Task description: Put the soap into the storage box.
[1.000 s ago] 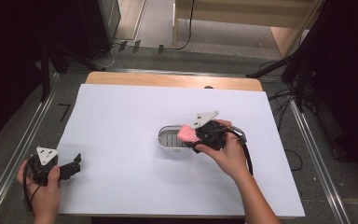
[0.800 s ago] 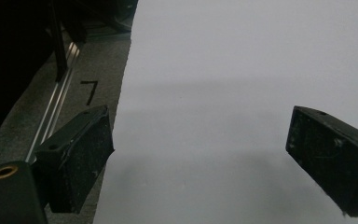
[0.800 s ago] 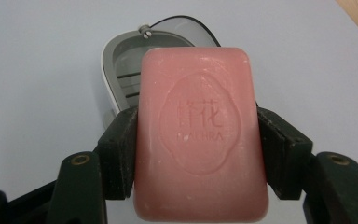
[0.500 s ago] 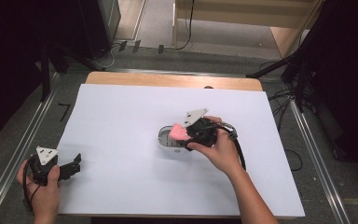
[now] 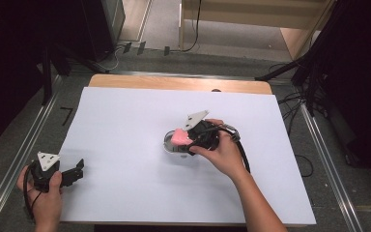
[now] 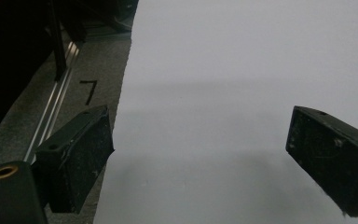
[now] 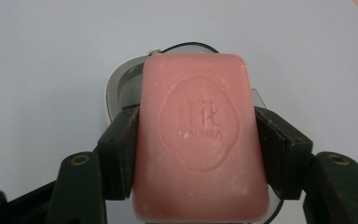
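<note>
High view: the right claw (image 5: 186, 140), clamped on the pink rectangular soap bar (image 5: 179, 137), has drifted left across the white-covered table (image 5: 125, 121) and now holds the soap above the oval grey soap dish (image 5: 170, 145). Lowering looks next. The left claw (image 5: 79, 170), well left of the dish, rests apart.

- Left gripper (image 5: 72, 173): a black body topped by a grey three-cornered plate, a black cable looping beneath the hand (image 5: 46, 203) that carries it.
- Its jaws are blocky black pads with scuffed faces, each marked by a small round hole; a brass-coloured screw sits in the black arm at the lower left.
- Right gripper (image 7: 198, 140): the same black build, grey plate on top, a thick black cable along the bare forearm.
- Brass-coloured screws sit in both its arms.
- No sleeves on the forearms.
</note>
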Demonstrator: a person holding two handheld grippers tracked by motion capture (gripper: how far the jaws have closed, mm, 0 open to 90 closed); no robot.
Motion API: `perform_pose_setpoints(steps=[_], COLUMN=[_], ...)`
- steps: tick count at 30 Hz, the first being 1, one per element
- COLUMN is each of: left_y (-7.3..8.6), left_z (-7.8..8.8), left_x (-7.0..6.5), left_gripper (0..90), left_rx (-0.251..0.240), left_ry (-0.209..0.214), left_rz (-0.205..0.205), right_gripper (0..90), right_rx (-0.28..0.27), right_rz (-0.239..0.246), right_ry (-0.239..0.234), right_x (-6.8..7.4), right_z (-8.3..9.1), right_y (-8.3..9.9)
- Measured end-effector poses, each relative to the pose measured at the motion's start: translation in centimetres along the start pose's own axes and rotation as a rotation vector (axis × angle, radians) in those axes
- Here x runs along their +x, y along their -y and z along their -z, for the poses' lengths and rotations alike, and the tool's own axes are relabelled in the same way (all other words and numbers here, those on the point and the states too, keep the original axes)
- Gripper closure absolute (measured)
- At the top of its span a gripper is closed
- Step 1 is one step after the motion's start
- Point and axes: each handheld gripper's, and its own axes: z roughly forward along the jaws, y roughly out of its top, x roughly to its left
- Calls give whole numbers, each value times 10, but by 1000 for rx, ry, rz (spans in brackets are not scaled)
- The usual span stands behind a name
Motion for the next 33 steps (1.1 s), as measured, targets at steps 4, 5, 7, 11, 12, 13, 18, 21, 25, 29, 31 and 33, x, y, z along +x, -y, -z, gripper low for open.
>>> perform_pose_setpoints(steps=[4,5,7,11,12,13,18,21,25,29,31,33], left_y=[0,0,0,0,0,0,0,0,0,0,0,0], left_z=[0,0,0,0,0,0,0,0,0,0,0,0], left_x=[0,0,0,0,0,0,0,0,-1,-1,-1,-1], left_gripper=[77,77,77,77,77,77,77,77,77,77,77,77], left_rx=[1,3,2,2,2,1,4,-1,-1,0,1,1], left_ry=[0,0,-2,0,0,0,3,1,1,-2,-4,-4], left_rz=[-1,-5,-4,-6,-6,-6,-6,-5,-5,-6,-8,-9], right_gripper=[385,385,389,440,440,424,348,303,259,218,206,145], right_rx=[-9,-10,-13,-32,-32,-45,-43,-50,-56,-77,-79,-87], right_rz=[1,1,-2,-23,-23,-36,-70,-97,-121,-166,-178,-213], right_ry=[-2,-4,-7,6,6,6,-4,16,35,59,64,117], right_x=[0,-1,-1,-1,-1,-2,-3,-2,-1,-2,-2,-2], right_z=[-1,-2,-2,1,1,3,7,10,14,24,26,31], right_y=[0,0,0,1,1,1,5,13,18,30,33,41])
